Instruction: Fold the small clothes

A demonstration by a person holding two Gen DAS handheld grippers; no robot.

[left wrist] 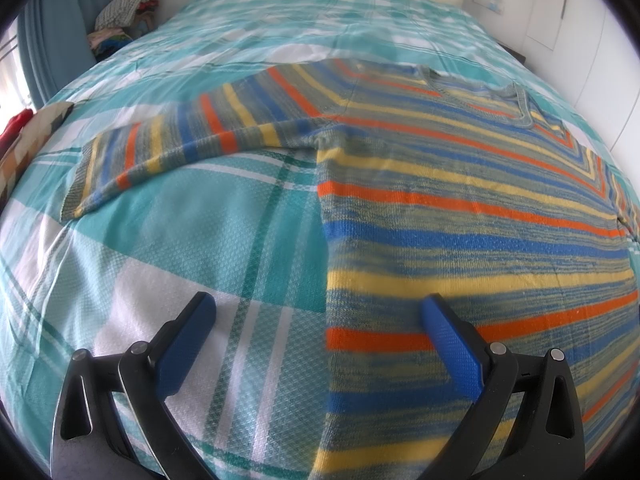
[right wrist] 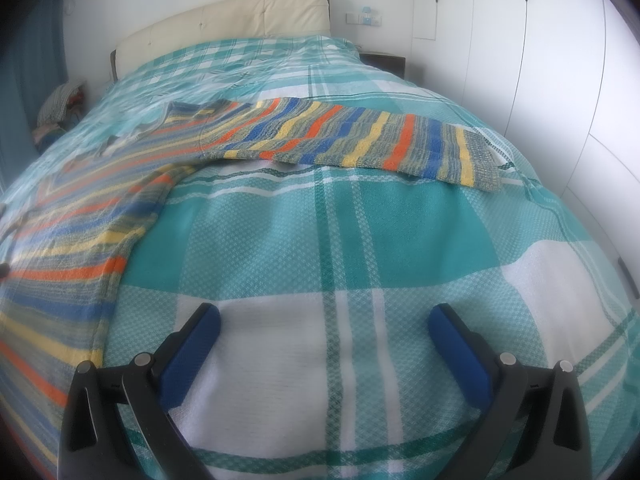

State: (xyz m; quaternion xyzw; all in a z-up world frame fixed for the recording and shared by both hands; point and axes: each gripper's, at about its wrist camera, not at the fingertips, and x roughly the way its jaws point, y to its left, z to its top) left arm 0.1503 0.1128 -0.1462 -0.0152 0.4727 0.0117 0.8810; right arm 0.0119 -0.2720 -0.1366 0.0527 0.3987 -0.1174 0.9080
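A striped knit sweater (left wrist: 460, 208) in orange, blue, yellow and grey lies flat on the bed, its left sleeve (left wrist: 160, 148) spread out to the left. My left gripper (left wrist: 320, 312) is open and empty, low over the sweater's left side edge near the hem; one finger is over the fabric, the other over the bedspread. In the right wrist view the sweater's body (right wrist: 80, 232) lies at the left and its right sleeve (right wrist: 360, 140) stretches right. My right gripper (right wrist: 324, 324) is open and empty over bare bedspread, right of the sweater's body.
The bed is covered with a teal and white plaid spread (right wrist: 360, 240). A cream headboard (right wrist: 224, 20) stands at the far end. A pile of clothes (left wrist: 124, 12) sits beside the bed at far left. White wardrobe doors (right wrist: 560, 80) line the right side.
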